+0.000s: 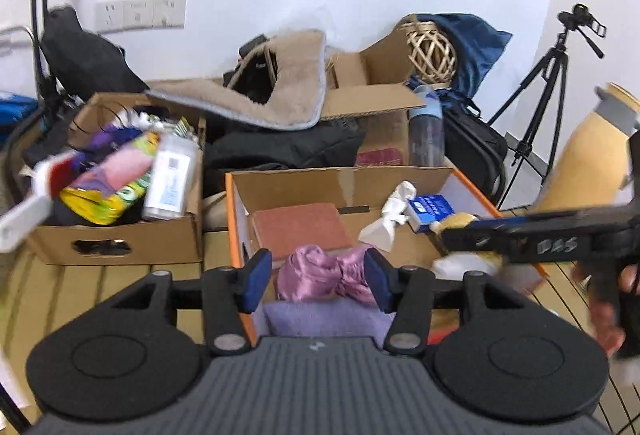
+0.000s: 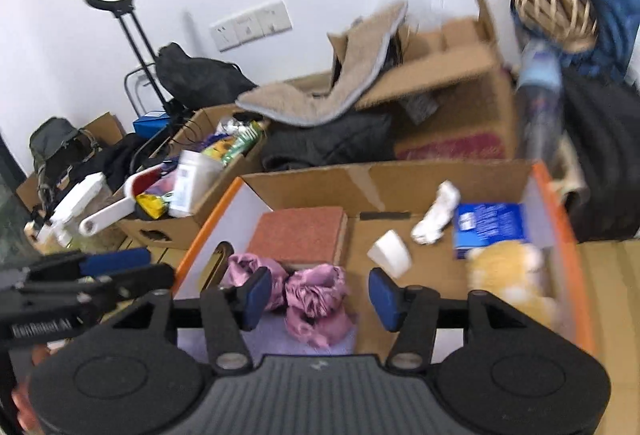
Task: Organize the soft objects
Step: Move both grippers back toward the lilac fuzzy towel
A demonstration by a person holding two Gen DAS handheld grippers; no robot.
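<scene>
A crumpled pink satin cloth (image 1: 320,275) (image 2: 316,295) lies on a folded purple cloth (image 1: 324,319) (image 2: 272,339) at the near end of the orange-rimmed cardboard box (image 1: 230,219) (image 2: 560,219). My left gripper (image 1: 317,283) hovers over it, open, its blue pads apart on either side of the cloth. My right gripper (image 2: 320,297) is open above the same cloth. Each gripper shows at the side of the other's view, the right gripper (image 1: 448,235) and the left gripper (image 2: 160,266). A yellow plush toy (image 2: 508,275) and a white sock (image 2: 436,219) also lie in the box.
The box also holds a red-brown pad (image 2: 300,235), a blue packet (image 2: 488,227) and a white cup (image 2: 390,253). A second box (image 1: 116,247) of packets and bottles stands left. Behind are a beige fleece mat (image 1: 280,95), a wicker ball (image 1: 432,55) and a tripod (image 1: 548,95).
</scene>
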